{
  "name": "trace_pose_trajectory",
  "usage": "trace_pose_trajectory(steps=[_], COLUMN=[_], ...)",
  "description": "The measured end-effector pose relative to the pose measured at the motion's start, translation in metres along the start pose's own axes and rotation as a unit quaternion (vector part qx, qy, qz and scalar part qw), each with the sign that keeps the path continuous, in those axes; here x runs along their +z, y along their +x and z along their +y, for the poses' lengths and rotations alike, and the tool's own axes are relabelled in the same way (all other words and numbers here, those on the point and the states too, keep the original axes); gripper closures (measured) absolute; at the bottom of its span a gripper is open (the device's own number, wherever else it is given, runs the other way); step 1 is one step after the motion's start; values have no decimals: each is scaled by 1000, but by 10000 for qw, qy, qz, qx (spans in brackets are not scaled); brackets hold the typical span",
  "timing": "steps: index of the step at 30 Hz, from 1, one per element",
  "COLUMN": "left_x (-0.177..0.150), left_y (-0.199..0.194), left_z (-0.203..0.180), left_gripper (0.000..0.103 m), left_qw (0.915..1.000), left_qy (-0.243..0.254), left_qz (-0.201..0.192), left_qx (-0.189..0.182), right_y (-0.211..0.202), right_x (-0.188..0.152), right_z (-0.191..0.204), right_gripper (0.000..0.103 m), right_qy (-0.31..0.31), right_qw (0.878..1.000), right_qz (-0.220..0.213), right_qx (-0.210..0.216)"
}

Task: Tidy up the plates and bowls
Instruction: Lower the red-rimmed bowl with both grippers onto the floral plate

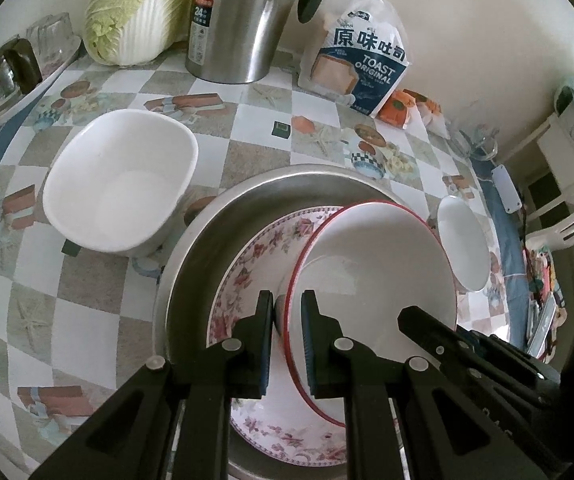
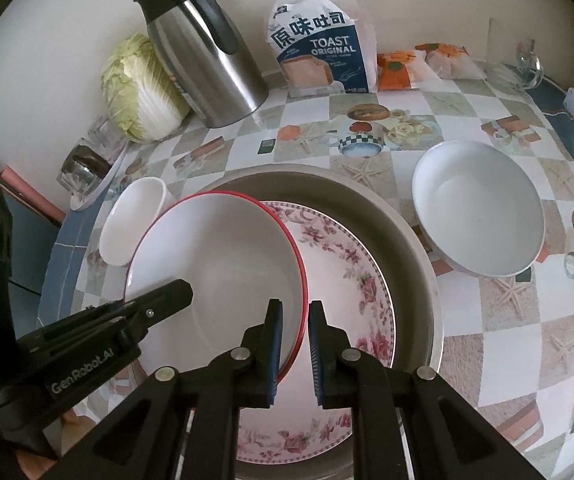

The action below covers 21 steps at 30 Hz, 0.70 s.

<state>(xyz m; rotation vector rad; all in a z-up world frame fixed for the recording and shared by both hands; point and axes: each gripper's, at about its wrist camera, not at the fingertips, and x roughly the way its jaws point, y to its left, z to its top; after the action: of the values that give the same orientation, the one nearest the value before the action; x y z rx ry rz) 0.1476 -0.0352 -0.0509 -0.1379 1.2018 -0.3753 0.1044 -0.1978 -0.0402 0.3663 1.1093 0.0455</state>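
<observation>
Both tongs (image 1: 287,300) (image 2: 295,308) pinching the red-rimmed bowl (image 1: 375,264) over floral plate (image 2: 351,272), white bowls (image 1: 121,184) alongside.

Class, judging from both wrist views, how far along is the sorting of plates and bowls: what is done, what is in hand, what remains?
Done: the floral plate lies in the steel basin. In hand: the left gripper and right gripper each pinch the rim of the red-rimmed bowl, tilted over the plate. Left: the squarish white bowl and the round white bowl sit apart on the tablecloth.
</observation>
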Motion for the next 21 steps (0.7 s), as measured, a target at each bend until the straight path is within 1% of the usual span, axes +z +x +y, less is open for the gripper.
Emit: trace_pose_trajectory(steps=[16, 21], left_x=[1, 1], left_y=[3, 4], left_z=[1, 4], left_gripper=[89, 89], left_qw=[9999, 9997], left_qy=[-109, -220], left_qz=[-30, -29], left_qx=[-54, -124], right_y=[3, 4], right_x=[2, 3], right_z=[-6, -6], right_gripper=[86, 86], right_qy=[169, 207], right_qw=[9998, 9997], right_qz=[-50, -81], right_qx=[79, 78])
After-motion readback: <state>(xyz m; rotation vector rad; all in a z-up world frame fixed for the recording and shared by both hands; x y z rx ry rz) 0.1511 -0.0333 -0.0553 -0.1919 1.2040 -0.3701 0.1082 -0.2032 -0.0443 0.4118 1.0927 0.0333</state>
